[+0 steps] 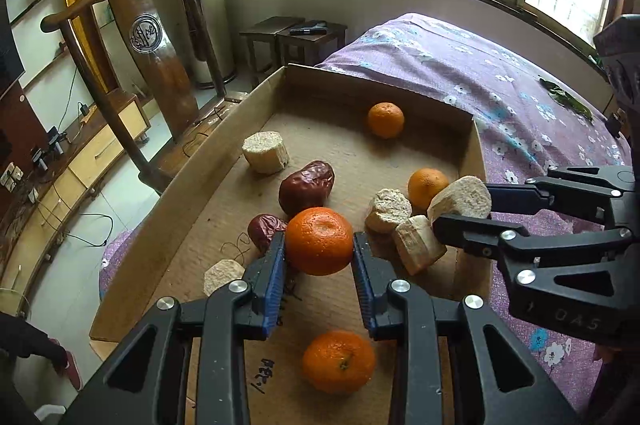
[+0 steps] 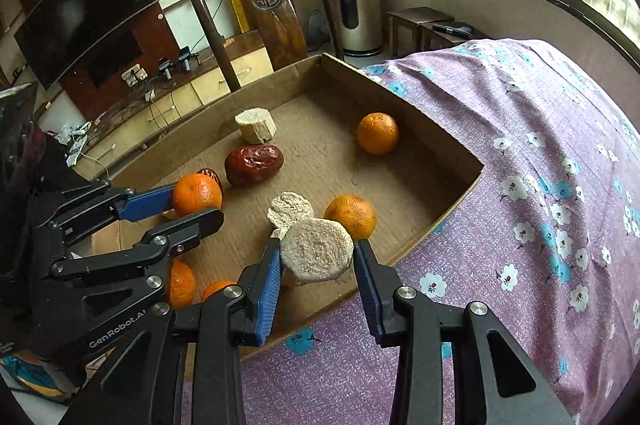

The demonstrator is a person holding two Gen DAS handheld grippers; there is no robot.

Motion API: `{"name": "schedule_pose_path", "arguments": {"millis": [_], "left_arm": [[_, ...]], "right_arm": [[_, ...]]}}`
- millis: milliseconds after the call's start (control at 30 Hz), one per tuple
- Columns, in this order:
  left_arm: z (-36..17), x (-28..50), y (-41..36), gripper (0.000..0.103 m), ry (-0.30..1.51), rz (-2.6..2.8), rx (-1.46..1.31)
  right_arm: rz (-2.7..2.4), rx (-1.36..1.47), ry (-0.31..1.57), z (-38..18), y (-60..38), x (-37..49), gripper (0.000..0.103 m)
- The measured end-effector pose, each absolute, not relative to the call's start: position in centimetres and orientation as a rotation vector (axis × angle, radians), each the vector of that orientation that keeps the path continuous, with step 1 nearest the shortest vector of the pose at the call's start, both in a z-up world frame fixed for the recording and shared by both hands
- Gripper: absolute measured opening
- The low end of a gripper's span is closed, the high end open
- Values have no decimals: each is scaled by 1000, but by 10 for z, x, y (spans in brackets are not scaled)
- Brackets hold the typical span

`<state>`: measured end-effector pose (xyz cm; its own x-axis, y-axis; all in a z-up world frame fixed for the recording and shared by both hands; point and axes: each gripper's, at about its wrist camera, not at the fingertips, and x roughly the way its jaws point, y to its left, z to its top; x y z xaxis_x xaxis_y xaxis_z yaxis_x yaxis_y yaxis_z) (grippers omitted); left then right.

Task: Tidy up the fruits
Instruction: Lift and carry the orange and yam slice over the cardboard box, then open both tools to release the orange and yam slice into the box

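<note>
- We hold an orange mandarin (image 1: 319, 240) squarely between the blue pads of our left gripper (image 1: 319, 250), both pads pressed against its sides, so the jaws are clamped on it and it hangs above the floor of the cardboard tray (image 1: 180, 225)
- Our right gripper (image 2: 316, 259) clasps a pale cut stalk piece (image 2: 317, 256) the same way (its rough round cut end faces the camera), one pad on each flank, close over the tray's near edge
- Below the left fingers (image 1: 272, 289) another mandarin (image 1: 339, 362) lies on the tray floor, nearer to us than the held one
- Two wrinkled red dates (image 1: 306, 187) lie just behind the held mandarin, the smaller date (image 1: 266, 231) beside the left pad
- Two more mandarins sit farther in: one near the far wall (image 1: 385, 119), one beside a cluster of stalk pieces (image 1: 388, 210)
- A lone stalk piece (image 1: 265, 151) stands by the tray's left wall
- The tray rests on a purple flowered cloth (image 2: 520, 185)
</note>
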<state>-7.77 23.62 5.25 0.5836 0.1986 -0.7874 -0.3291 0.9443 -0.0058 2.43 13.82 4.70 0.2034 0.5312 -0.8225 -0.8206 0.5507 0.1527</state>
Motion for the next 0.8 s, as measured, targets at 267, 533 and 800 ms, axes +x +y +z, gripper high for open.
{"name": "schedule_pose_path", "arguments": {"millis": [267, 533, 800], "left_arm": [[52, -77, 233, 36, 900, 318, -140], [52, -81, 233, 60, 895, 340, -153], [54, -88, 228, 78, 868, 365, -142]], "right_arm": [[959, -330, 977, 47, 136, 27, 41], [950, -307, 961, 52, 125, 20, 50], [940, -295, 955, 57, 110, 10, 56]]}}
